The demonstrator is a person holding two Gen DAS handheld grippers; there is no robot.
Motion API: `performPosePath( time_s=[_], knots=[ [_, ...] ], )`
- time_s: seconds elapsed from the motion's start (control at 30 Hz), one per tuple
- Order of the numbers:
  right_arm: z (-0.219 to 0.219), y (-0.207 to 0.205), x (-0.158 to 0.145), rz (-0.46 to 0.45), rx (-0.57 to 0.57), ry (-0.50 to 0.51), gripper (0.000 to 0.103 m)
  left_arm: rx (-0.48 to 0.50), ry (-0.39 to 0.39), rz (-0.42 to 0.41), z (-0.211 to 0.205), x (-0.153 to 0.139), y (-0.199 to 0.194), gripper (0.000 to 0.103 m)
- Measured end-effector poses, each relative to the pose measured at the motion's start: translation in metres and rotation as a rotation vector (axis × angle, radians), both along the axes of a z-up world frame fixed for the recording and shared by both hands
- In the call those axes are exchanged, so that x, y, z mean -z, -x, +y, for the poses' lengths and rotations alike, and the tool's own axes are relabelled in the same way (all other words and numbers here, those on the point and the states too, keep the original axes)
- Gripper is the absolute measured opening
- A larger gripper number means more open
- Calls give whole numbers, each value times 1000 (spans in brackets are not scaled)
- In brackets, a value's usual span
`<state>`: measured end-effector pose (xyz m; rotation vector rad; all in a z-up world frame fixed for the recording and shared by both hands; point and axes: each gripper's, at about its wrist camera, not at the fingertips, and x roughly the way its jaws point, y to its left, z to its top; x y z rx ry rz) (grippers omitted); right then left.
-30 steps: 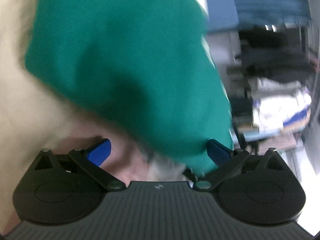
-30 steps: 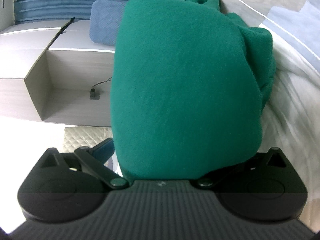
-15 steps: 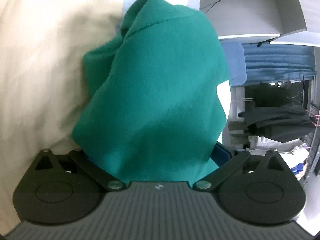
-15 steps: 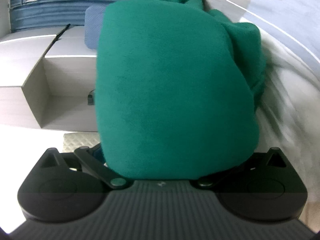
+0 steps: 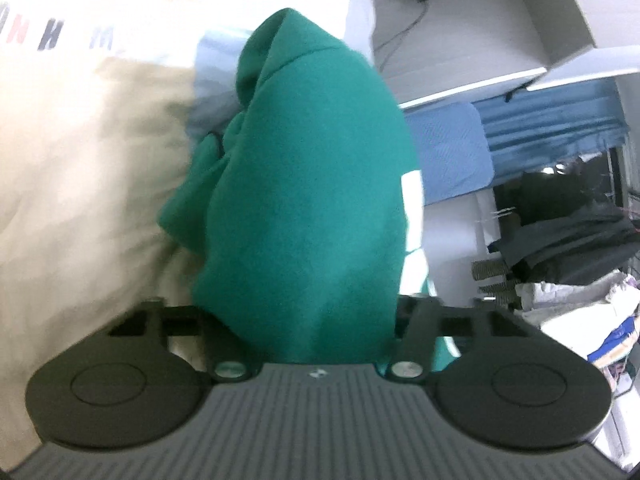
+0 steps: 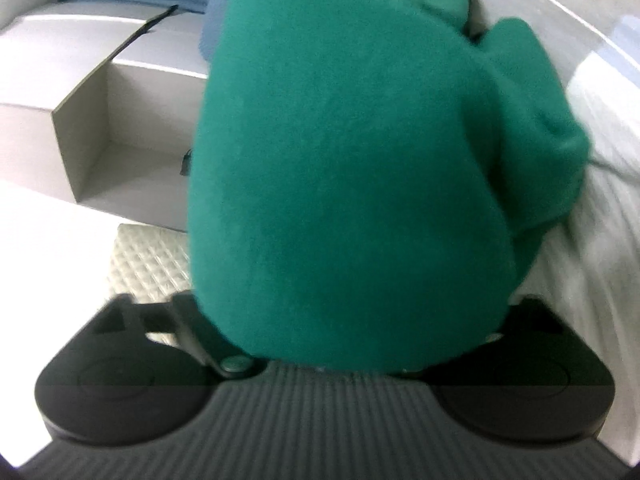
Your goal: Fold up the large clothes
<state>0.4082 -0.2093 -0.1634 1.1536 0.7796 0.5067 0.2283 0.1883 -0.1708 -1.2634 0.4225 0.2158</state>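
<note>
A green fleece garment (image 5: 304, 208) hangs bunched in front of the left wrist camera and runs down between the left gripper's (image 5: 316, 320) linkages, which stand drawn in; the fingertips are hidden by the cloth. In the right wrist view the same green garment (image 6: 348, 184) fills the middle and drapes over the right gripper (image 6: 352, 344), hiding its fingers. Both grippers hold the garment up off the bed.
A cream duvet (image 5: 80, 184) lies at the left, a white and pale-blue sheet (image 6: 592, 208) at the right. White shelf units (image 6: 100, 140) with a cable, a blue cushion (image 5: 452, 152), and stacked dark clothes (image 5: 560, 232) stand beyond the bed.
The left gripper's linkages have drawn in on the garment and its blue pads are now covered. The garment has swung and hangs narrower on the left; on the right it sits closer to the camera.
</note>
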Motion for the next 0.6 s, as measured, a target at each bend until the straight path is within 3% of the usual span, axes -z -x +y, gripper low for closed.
performPosePath(
  time_s=[0.07,0.17,0.27,0.6],
  knots=[
    [-1,0,-4,-27,-11,15,61,26,-48,-14,-2,-11,-1,39],
    [-2,4,-17,-88,-23,50,46,54,-83,-27,-4,-21,7,33],
    [-6,13,-29,-131,-21,61,37,83,-78,-50,-7,-27,18,31],
    [-37,64,-74,-219,-21,111,31,208,-117,-119,-30,-80,70,29]
  ],
)
